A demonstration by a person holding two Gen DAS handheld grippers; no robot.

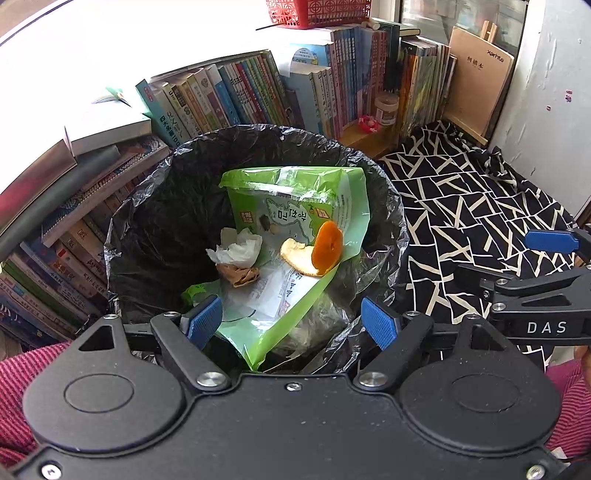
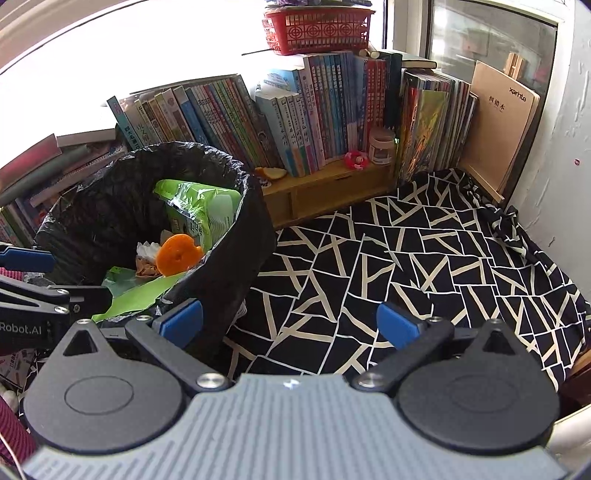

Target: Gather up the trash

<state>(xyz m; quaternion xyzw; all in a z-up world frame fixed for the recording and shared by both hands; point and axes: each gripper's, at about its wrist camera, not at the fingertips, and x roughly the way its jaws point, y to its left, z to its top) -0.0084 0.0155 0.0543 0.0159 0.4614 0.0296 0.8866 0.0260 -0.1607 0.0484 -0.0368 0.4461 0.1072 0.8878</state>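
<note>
A bin lined with a black bag [image 1: 155,206] [image 2: 92,199] stands beside the books. Inside it lie a green snack wrapper [image 1: 295,199] [image 2: 203,210], orange peel [image 1: 327,243] [image 2: 177,254], a crumpled white tissue [image 1: 238,247] and a brown paper scrap [image 1: 242,275]. My left gripper [image 1: 293,321] hovers over the bin's near rim, open, with nothing pressed between its blue pads [image 1: 378,323]. My right gripper [image 2: 291,323] is open and empty, over the patterned cloth just right of the bin. More peel [image 2: 271,172] lies on the low wooden shelf.
A black-and-white patterned cloth [image 2: 424,258] [image 1: 461,206] covers the surface right of the bin. Rows of books [image 2: 295,118] stand behind, a red basket [image 2: 317,29] on top. A small jar [image 2: 382,147] sits on the wooden shelf. Striped sleeves show at the edges.
</note>
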